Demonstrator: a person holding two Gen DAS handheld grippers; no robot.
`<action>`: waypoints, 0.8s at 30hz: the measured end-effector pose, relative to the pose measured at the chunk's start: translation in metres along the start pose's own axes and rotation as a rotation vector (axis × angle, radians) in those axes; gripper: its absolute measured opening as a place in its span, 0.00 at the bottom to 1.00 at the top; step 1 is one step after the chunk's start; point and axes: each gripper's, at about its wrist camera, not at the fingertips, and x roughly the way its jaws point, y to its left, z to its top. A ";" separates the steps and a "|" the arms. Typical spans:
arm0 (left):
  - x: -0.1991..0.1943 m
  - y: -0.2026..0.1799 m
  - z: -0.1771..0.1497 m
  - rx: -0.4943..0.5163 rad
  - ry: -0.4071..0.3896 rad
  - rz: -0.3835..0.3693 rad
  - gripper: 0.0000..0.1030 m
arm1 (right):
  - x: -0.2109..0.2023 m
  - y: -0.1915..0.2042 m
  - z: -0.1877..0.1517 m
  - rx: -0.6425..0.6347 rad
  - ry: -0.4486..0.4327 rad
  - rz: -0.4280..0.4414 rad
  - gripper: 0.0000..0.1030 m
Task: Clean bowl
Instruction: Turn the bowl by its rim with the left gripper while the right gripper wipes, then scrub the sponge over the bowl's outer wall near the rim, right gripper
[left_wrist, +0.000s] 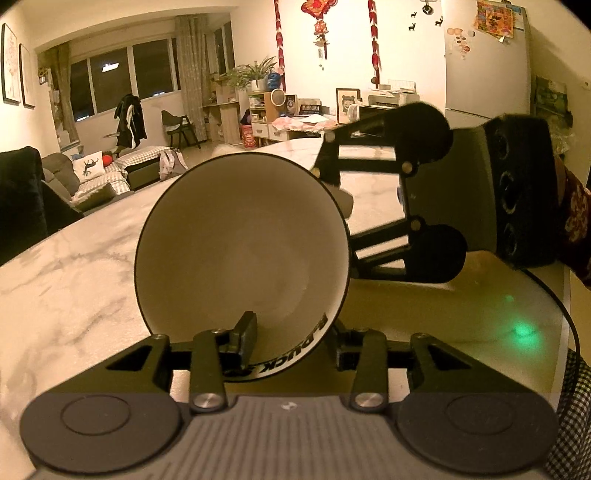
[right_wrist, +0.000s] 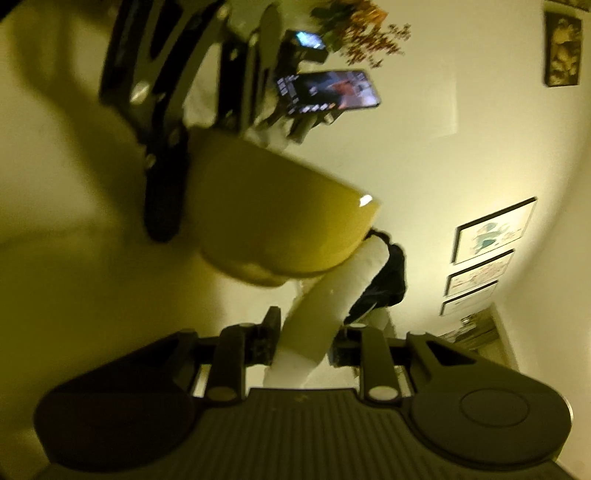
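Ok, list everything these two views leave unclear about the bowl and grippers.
- Left wrist view: whether the left gripper pinches the bowl; the rim hides one pad.
- Left wrist view: where the white roll touches; the bowl covers it.
- Right wrist view: the bowl's inside faces away, and blur smears the right gripper.
- Left wrist view: the bowl's lettering, partly behind the gripper.

The left wrist camera is sitting close behind its own fingers, looking slightly down over the marble table (left_wrist: 74, 258) toward the far windows. The right wrist camera is looking from the bowl's (right_wrist: 273, 218) right, rolled sideways, very near. Both are sharing the bowl (left_wrist: 242, 236).
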 end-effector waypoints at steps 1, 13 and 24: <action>0.000 -0.001 0.001 0.000 0.000 0.001 0.40 | -0.001 0.000 0.000 -0.002 -0.004 -0.007 0.25; 0.006 0.000 0.010 -0.006 0.002 0.009 0.40 | -0.011 -0.003 0.001 0.011 -0.046 -0.048 0.26; 0.002 -0.015 0.005 -0.004 0.003 0.012 0.40 | -0.013 -0.003 -0.001 0.029 -0.044 -0.027 0.26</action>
